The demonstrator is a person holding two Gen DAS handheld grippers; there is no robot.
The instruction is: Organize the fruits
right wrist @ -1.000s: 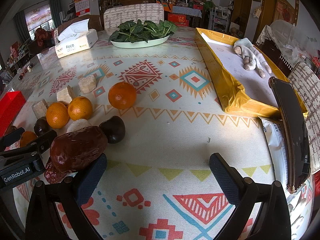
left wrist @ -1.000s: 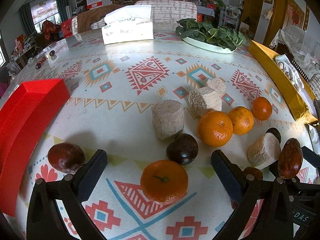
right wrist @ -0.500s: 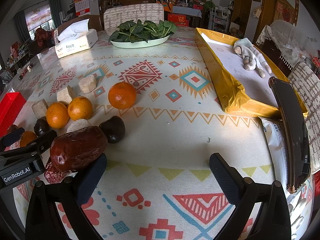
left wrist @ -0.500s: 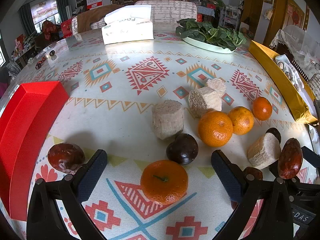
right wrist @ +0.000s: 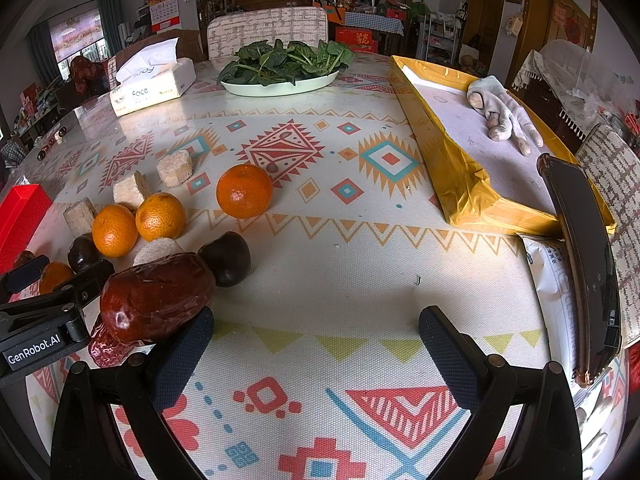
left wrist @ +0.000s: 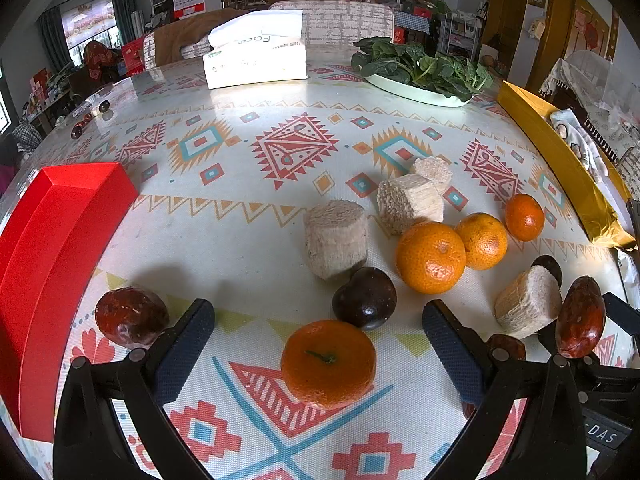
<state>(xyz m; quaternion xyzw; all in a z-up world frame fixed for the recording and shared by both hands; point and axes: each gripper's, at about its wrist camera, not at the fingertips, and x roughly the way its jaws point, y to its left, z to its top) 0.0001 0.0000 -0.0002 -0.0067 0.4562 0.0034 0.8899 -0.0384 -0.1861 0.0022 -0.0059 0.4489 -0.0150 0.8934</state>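
Note:
My left gripper (left wrist: 318, 340) is open, its fingers on either side of an orange (left wrist: 328, 362) on the patterned table. A dark plum (left wrist: 365, 297) lies just beyond it, and a red date (left wrist: 131, 316) sits outside the left finger. Three more oranges (left wrist: 431, 257) and pale sugarcane chunks (left wrist: 336, 238) lie further right. My right gripper (right wrist: 316, 340) is open and empty over bare cloth. A big red date (right wrist: 156, 296) lies beside its left finger, and a dark plum (right wrist: 227, 258) sits behind it. The red tray (left wrist: 52, 240) is at the left.
A gold tray (right wrist: 464, 176) holding a glove (right wrist: 500, 114) runs along the right. A dark phone (right wrist: 584, 256) stands at its near end. A tissue box (left wrist: 256, 58) and a plate of greens (left wrist: 420, 72) stand at the far side.

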